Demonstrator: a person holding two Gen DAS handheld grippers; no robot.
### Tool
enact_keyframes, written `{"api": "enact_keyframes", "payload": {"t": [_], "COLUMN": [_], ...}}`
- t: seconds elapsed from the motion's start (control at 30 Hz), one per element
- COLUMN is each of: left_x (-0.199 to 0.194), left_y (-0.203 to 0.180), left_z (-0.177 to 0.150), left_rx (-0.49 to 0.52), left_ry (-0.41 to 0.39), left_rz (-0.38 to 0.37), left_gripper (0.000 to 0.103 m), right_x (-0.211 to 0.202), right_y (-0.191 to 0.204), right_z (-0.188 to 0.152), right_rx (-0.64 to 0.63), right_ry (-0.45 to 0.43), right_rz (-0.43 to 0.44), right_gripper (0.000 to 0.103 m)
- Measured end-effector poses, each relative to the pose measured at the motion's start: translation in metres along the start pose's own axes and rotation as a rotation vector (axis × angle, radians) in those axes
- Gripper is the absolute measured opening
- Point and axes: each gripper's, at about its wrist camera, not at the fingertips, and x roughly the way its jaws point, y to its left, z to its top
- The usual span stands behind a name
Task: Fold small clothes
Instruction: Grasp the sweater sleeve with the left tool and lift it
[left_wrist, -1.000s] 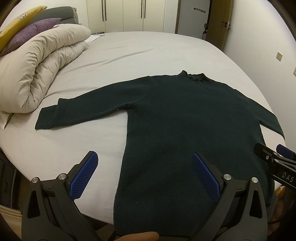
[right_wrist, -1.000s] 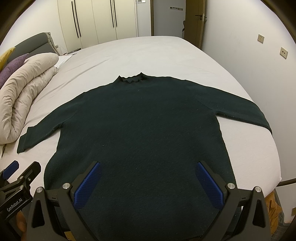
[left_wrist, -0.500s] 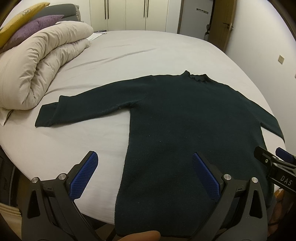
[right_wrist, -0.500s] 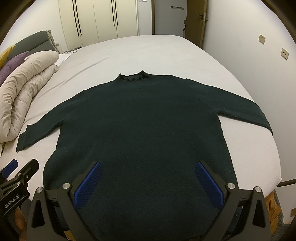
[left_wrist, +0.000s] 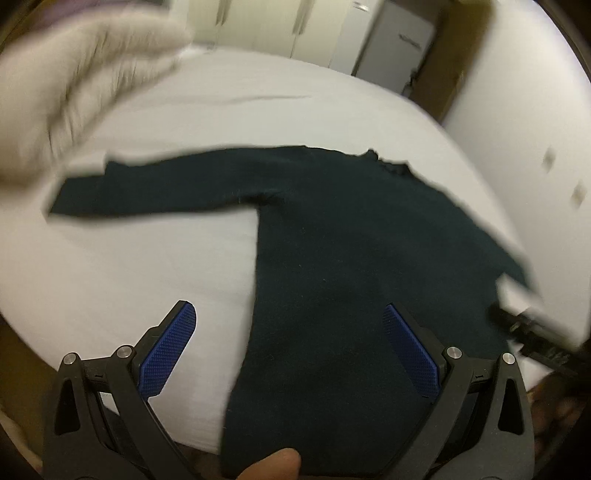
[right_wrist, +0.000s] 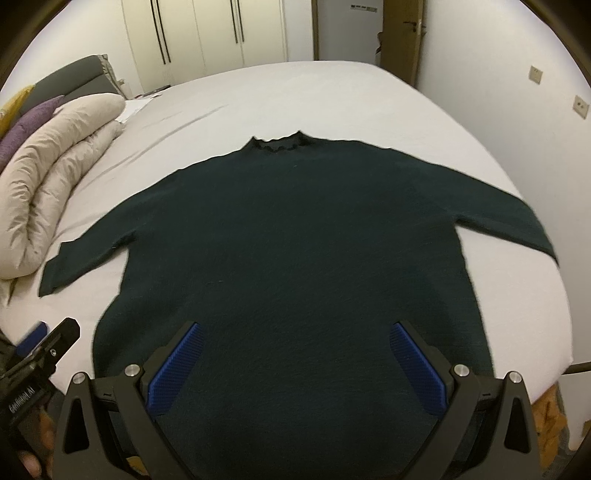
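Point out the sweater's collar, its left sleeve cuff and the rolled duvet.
sweater collar (right_wrist: 280, 144), right wrist view, on its wavy rim.
left sleeve cuff (right_wrist: 53, 273), right wrist view, sleeve's end.
rolled duvet (right_wrist: 48, 184), right wrist view, top fold.

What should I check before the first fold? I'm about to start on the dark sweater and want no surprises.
1. Dark green knit sweater lies flat, front spread: ok.
2. Both sleeves stretched out to the sides, left sleeve and right sleeve: ok.
3. Left gripper open, holding nothing: ok.
4. Right gripper open, holding nothing: ok.
5. Rolled beige duvet clear of the left cuff: ok, close but apart.
6. Left wrist view sharp enough to aim: not ok, blurred.
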Motion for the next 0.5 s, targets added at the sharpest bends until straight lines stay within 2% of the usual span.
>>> {"api": "enact_keyframes", "payload": {"t": [0.07,0.1,0.2,0.3,0.37,0.4,0.43,0.5], "left_x": [0.002,0.0,-0.01,-0.018,-0.008,-0.002,0.005,0.015], "left_y": [0.035,0.048,0.099,0.157,0.191,0.204,0.223,0.246], "left_z": [0.005,0.007,0.018,0.028,0.038,0.042,0.044,0.045], "left_rx": [-0.11,-0.142,-0.266,-0.448,-0.535,-0.588,-0.663,-0.756], "left_ry": [0.006,-0.011,-0.11,-0.197,-0.132,-0.106,-0.106,-0.124], "left_rz": [-0.059,-0.064,-0.04,-0.052,-0.076,-0.112,-0.166,-0.204], "left_gripper": [0.103,0.103,0.103,0.103,0.103,0.103,0.102,0.102], "right_x": [0.0,-0.001,-0.006,-0.008,-0.006,-0.005,-0.002,0.003], "right_y": [0.002,0.003,0.004,0.008,0.013,0.015,0.017,0.022], "right_z": [0.002,0.004,0.011,0.018,0.023,0.025,0.027,0.03], "right_rx": [0.009,0.016,0.046,0.064,0.069,0.072,0.075,0.079], "right_ry": [-0.008,-0.018,-0.065,-0.1,-0.118,-0.123,-0.126,-0.118], "right_rz": [0.049,0.077,0.167,0.235,0.274,0.29,0.311,0.345], "right_gripper": [0.103,0.103,0.103,0.103,0.103,0.103,0.103,0.102]}}
